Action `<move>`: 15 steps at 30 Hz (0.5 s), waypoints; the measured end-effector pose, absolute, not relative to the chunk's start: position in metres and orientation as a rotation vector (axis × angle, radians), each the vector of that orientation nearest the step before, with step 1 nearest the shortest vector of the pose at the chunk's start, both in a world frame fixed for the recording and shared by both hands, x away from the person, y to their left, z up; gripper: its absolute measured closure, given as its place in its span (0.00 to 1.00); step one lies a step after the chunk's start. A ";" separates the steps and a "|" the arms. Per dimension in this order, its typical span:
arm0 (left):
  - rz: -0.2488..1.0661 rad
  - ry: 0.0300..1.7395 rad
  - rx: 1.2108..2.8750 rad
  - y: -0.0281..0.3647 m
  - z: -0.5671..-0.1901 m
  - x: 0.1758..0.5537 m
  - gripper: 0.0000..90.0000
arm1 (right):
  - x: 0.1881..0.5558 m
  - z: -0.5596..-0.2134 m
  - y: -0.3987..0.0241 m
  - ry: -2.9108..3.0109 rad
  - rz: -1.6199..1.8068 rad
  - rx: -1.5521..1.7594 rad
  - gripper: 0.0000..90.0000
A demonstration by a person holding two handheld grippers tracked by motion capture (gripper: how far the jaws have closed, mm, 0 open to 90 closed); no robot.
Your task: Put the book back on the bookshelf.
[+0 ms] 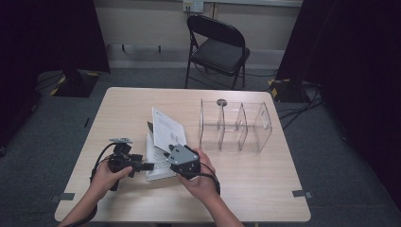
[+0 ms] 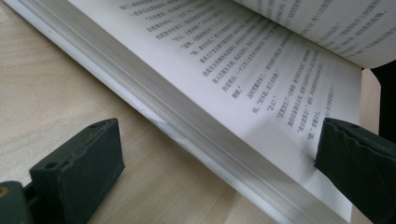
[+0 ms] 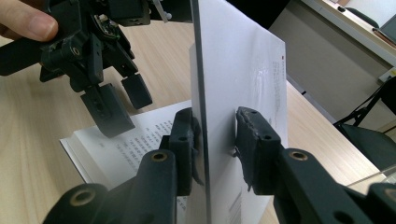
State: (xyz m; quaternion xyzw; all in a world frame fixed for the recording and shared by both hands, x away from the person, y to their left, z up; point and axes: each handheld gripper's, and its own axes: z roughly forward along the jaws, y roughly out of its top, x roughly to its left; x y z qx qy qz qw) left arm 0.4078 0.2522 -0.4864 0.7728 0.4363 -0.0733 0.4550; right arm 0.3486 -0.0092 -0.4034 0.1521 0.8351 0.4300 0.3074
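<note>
Holding the open book on the desk, we work with two tools. It lies near the front edge of the desk, left of the clear organizer. Our right gripper has its jaws clenched on the raised cover, which stands almost upright. Our left gripper hangs released, with its jaws wide apart over the page edge, touching nothing as far as we can judge. The cover looks thin and a little stiff; the pages are soft, light and tear easily. We think it is best to pinch near the outer edge, gently, because smooth paper may slip.
</note>
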 end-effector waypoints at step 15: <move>-0.288 1.093 1.877 0.242 -0.493 0.412 0.00 | 0.347 -0.406 -0.009 2.208 1.134 0.390 0.76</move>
